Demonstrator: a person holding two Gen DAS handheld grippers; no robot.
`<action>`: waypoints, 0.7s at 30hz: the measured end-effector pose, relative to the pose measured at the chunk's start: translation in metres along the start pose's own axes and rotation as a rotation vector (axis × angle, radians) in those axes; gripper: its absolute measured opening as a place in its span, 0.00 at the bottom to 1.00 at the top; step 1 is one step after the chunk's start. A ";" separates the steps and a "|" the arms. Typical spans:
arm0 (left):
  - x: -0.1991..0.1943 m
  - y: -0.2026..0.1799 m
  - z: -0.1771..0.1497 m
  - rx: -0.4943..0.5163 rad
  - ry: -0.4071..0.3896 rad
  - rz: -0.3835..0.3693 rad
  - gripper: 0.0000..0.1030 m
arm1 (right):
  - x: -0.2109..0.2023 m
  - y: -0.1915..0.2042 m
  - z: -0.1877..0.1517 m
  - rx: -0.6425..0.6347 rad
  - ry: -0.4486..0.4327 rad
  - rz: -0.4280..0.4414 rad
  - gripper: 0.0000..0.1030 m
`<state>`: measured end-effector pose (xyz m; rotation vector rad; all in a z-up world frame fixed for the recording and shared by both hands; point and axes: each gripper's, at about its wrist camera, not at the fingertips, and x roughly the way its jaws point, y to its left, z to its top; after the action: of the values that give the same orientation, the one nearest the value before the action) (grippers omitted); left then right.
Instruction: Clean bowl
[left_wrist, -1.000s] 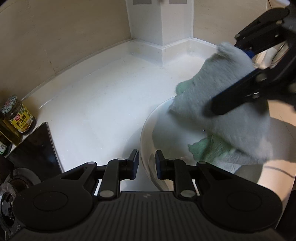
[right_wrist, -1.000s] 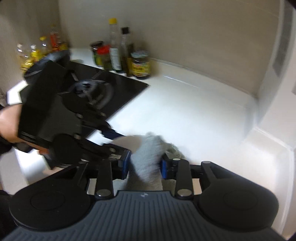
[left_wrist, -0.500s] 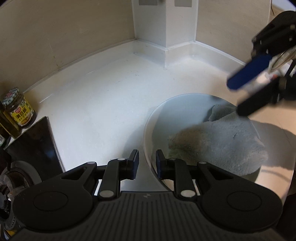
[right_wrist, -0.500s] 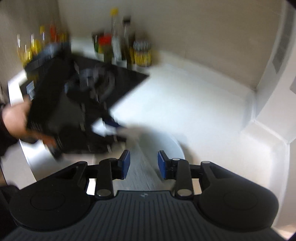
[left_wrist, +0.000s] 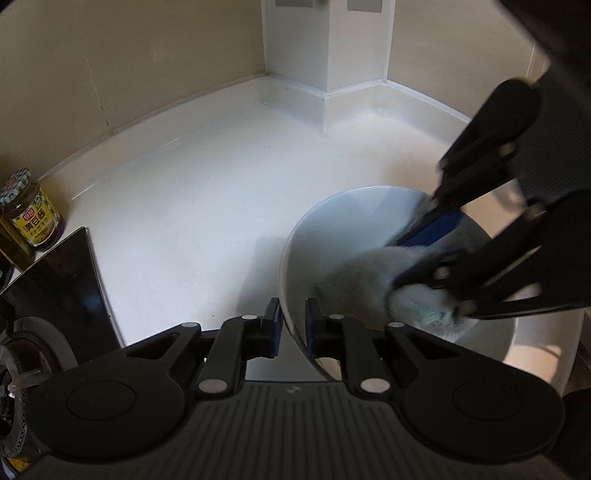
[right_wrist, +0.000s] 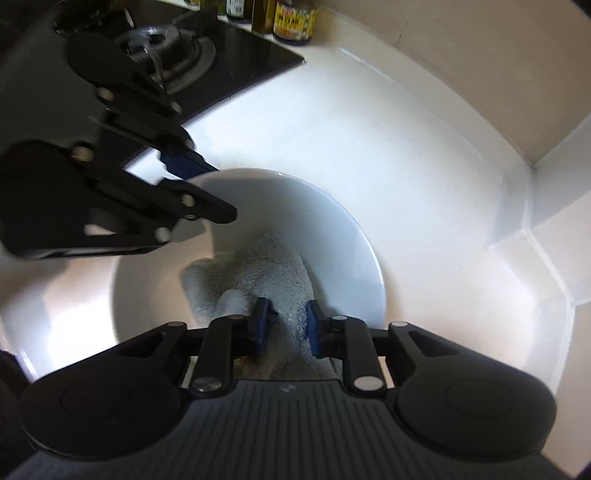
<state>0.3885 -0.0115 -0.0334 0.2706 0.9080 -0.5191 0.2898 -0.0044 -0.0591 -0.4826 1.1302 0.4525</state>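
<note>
The white bowl (left_wrist: 343, 229) is sitting upright on the white counter (left_wrist: 207, 206), mouth opening upward, filling the 4 o'clock part of the left wrist view and the centre of the right wrist view. It is round, so it is showing no long axis of its own.

The left gripper (left_wrist: 292, 326) is straddling the bowl's near rim at 6 o'clock in its own view, one blue pad outside the wall and one inside. Its jaws are closing with the rim between them; the pads are lying very close to the wall, but whether they are actually pressing on it is hard to tell.

The right gripper (right_wrist: 283, 326) is reaching down into the bowl from 2 o'clock in the left wrist view. Its jaws are closing too, with a grey cloth (right_wrist: 258, 273) bunched between the blue pads, which are looking pressed into the fabric. The cloth is lying on the bowl's inner floor, its long axis running from the pads toward 12 o'clock in the right wrist view, and a green patch is showing at its lower edge in the left wrist view.

A black hob (right_wrist: 236, 70) is lying at 11 o'clock in the right wrist view, with a jar (left_wrist: 31, 214) standing beside it at 9 o'clock in the left wrist view.
</note>
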 end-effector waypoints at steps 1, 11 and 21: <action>0.000 0.000 0.000 -0.001 0.000 0.008 0.11 | 0.004 -0.002 0.002 0.015 -0.011 0.014 0.15; 0.003 0.007 -0.002 -0.022 -0.005 0.013 0.08 | -0.021 0.008 -0.009 -0.133 0.005 0.116 0.11; 0.002 0.004 -0.002 0.036 0.010 0.012 0.08 | -0.028 0.024 -0.009 -0.165 -0.084 0.095 0.11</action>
<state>0.3906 -0.0076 -0.0355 0.3110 0.9069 -0.5241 0.2593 0.0071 -0.0391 -0.5502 1.0423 0.6467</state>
